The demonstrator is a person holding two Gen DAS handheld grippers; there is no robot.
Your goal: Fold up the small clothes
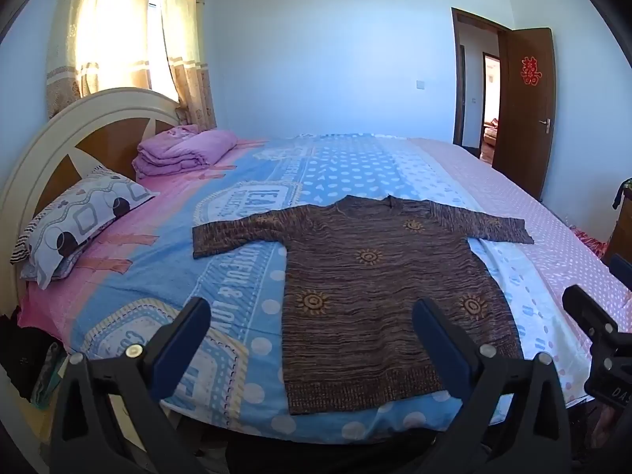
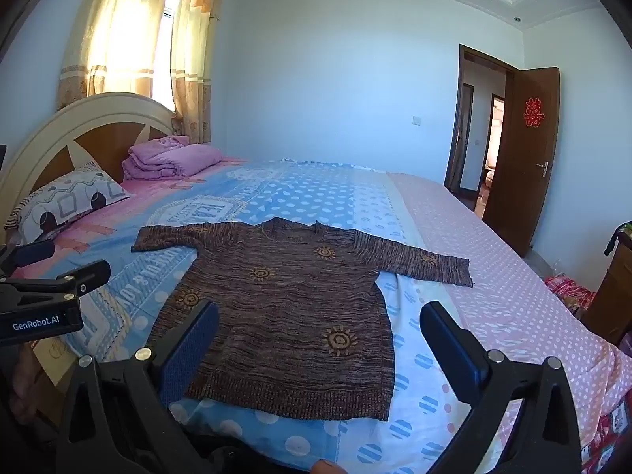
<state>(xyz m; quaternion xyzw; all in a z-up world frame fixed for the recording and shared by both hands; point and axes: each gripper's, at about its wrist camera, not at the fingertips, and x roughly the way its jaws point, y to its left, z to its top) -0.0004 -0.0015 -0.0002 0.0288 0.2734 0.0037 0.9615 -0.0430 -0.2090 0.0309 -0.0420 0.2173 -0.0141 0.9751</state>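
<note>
One brown sweater is spread flat near the bed's front edge; one pillow and one folded pink blanket are seen by the headboard. The left gripper and the right gripper are held wide apart, empty.

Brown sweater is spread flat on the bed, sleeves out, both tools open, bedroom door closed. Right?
Not quite: the bedroom door stands open, swung inward, as the right wrist view shows. The rest holds: the brown sweater lies spread flat on the bed, sleeves out, and the left tool and right tool are both open and empty.
</note>
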